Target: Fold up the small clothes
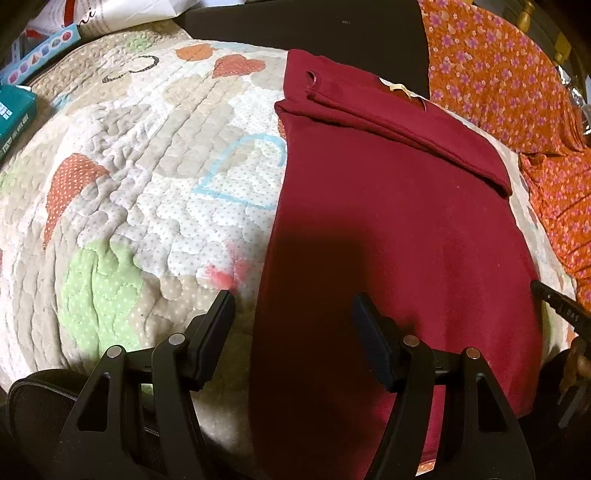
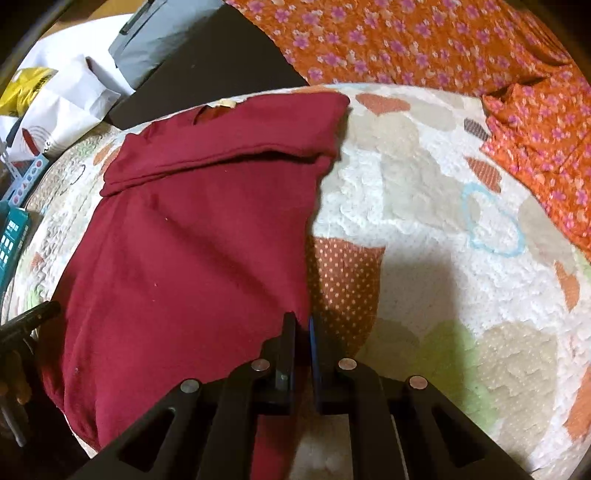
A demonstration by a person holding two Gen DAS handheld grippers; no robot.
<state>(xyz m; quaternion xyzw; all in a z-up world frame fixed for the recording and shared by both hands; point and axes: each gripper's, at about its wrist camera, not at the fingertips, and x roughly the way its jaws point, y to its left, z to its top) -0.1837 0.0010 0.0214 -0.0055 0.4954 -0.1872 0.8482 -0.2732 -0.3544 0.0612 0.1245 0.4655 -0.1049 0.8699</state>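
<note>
A dark red garment (image 1: pixel 399 229) lies flat on a quilted mat (image 1: pixel 147 177), its far part folded over into a band. My left gripper (image 1: pixel 293 306) is open and hovers over the garment's near left edge, one finger over the mat, the other over the cloth. In the right wrist view the same garment (image 2: pixel 192 251) fills the left half. My right gripper (image 2: pixel 303 325) is shut on the garment's near right edge, with red cloth between its pads. The right gripper's tip (image 1: pixel 557 302) shows at the right edge of the left wrist view.
An orange floral cloth (image 1: pixel 509 81) lies along the far right of the mat (image 2: pixel 443 258), also seen in the right wrist view (image 2: pixel 406 40). Teal boxes (image 1: pixel 14 110) and white bags (image 2: pixel 66 103) sit at the left. A dark surface (image 1: pixel 314 29) lies beyond the mat.
</note>
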